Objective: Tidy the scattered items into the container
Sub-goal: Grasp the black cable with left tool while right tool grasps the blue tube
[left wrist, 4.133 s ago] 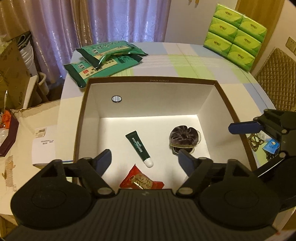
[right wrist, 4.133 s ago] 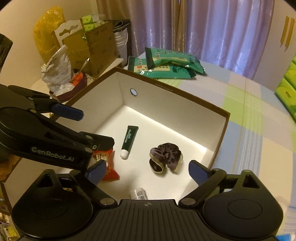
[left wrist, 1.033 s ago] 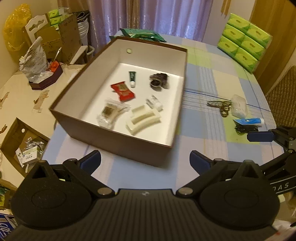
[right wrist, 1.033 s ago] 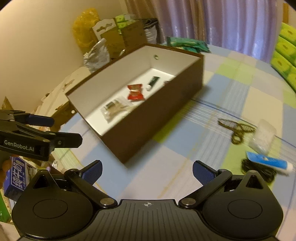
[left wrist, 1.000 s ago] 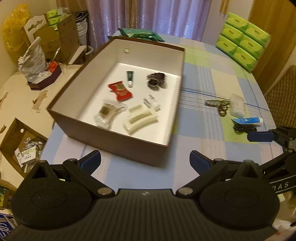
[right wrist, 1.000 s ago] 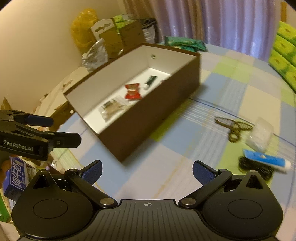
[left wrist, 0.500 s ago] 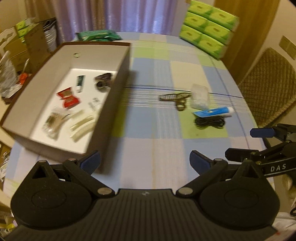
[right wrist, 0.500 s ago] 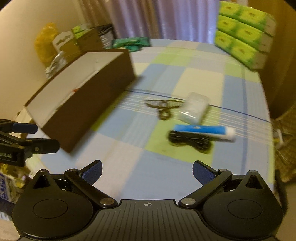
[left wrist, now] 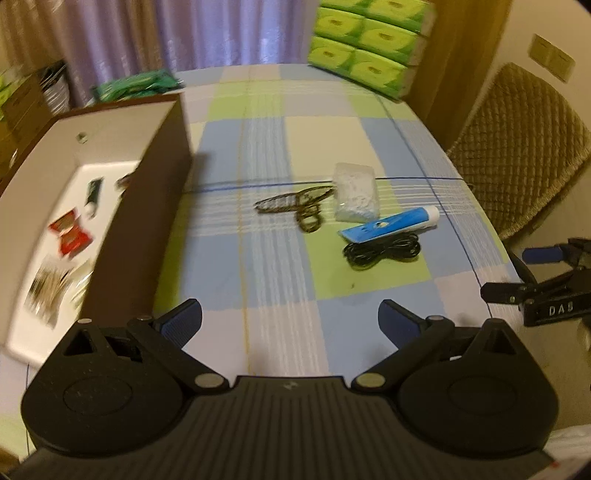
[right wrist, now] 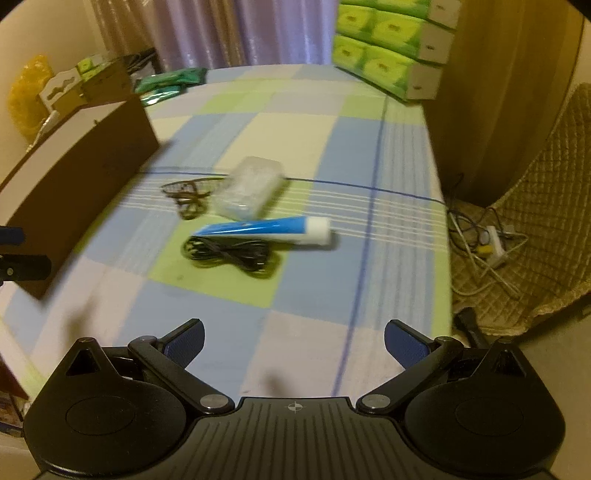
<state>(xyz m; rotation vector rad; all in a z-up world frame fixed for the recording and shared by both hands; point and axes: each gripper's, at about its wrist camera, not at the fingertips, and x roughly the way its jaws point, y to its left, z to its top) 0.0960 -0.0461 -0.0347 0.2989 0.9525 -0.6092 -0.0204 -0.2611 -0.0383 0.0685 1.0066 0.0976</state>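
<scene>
Both my left hand-held gripper (left wrist: 290,319) and right hand-held gripper (right wrist: 293,338) are spread and empty above the tabletop (right wrist: 303,147); I judge I'm between picks; the blue tube (right wrist: 266,229) lies against the black cord (right wrist: 229,253), well apart from the box (left wrist: 147,206); next, reach down and pinch it.

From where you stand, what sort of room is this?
Most likely a lived-in home dining room. A table under a checked cloth, purple curtains behind it, a stack of green tissue packs and a quilted chair beside it all point that way.
</scene>
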